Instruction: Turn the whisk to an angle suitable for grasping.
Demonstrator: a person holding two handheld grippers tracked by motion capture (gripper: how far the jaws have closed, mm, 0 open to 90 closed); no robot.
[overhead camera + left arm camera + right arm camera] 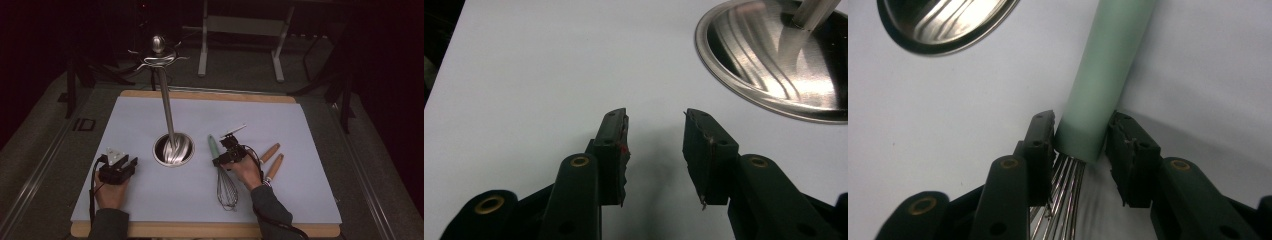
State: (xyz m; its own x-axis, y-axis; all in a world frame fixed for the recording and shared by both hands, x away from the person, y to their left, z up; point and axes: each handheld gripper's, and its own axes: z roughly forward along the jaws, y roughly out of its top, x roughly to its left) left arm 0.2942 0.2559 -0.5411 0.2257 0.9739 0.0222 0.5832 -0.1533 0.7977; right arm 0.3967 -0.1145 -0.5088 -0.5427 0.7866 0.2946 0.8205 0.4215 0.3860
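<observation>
Whisk [223, 175] lies flat on the white mat [300, 130], right of centre, its pale green handle [1108, 75] pointing away from the person and its wire loops [226, 192] toward the near edge. Right gripper [226, 154] sits over the spot where handle meets wires; in the right gripper view [1079, 145] its two jaws stand on either side of the handle's lower end, the left pad touching it and the right pad just beside it with a thin gap, so the jaws bracket the handle but I cannot tell whether they are pressing on it. Wires fan out below between the jaws. Left gripper [118, 169] rests on the mat near the left edge, well apart from the whisk; in its own view [655, 140] the jaws stand apart with bare mat between them. Between the two grippers a round steel base [173, 150] sits on the mat, with a steel pole [166, 107] rising to a hooked top [158, 52]. Two wooden handles [272, 160] lie just right of the right hand [247, 172].
</observation>
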